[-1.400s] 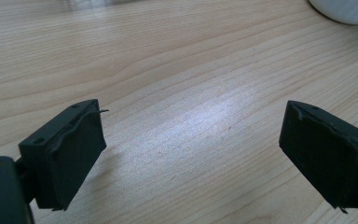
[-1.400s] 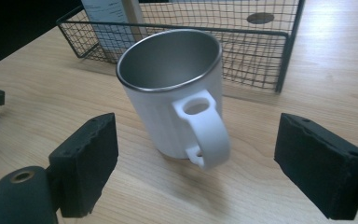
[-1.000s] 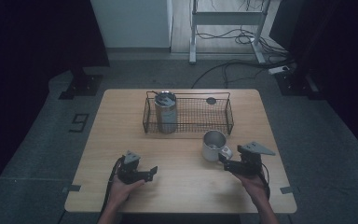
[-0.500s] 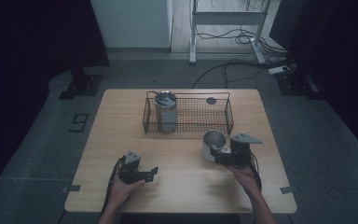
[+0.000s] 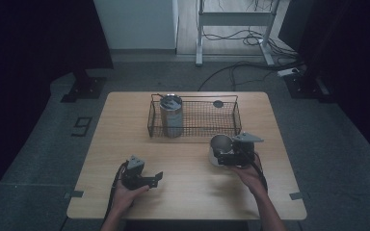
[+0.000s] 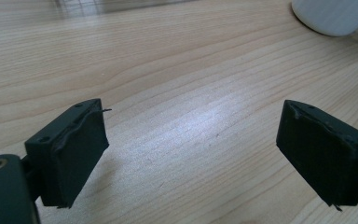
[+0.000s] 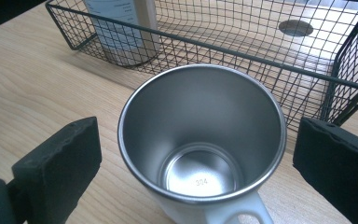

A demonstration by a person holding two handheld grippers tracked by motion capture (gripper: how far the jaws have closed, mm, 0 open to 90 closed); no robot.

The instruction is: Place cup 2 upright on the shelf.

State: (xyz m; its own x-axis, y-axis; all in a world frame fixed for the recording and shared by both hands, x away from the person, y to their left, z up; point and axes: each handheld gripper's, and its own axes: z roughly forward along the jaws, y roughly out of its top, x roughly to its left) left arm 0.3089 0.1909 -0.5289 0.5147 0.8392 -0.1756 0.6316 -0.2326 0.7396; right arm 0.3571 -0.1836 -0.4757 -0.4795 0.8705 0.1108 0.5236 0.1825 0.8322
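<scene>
A steel mug (image 5: 219, 143) with a white outside and a handle stands on the wooden table (image 5: 125, 125), just in front of the wire basket (image 5: 192, 126). My right gripper (image 5: 220, 157) reaches it from the right. In the right gripper view the mug (image 7: 200, 140) sits between the two jaws of my right gripper (image 7: 196, 172). The jaws have just been opening, and gaps show on both sides of the mug. My left gripper (image 5: 155, 178) is open over bare wood at the front left, with nothing between the jaws of the left gripper (image 6: 191, 154).
A metal tumbler (image 5: 170, 115) stands upright in the basket's left end and a dark round disc (image 5: 218, 103) lies at its back right. In the right gripper view the basket (image 7: 261, 60) is right behind the mug. The mug's base (image 6: 333, 16) shows far off in the left gripper view.
My right gripper has moved left to the mug and its jaws have spread wider around it. The left gripper has stayed put.
</scene>
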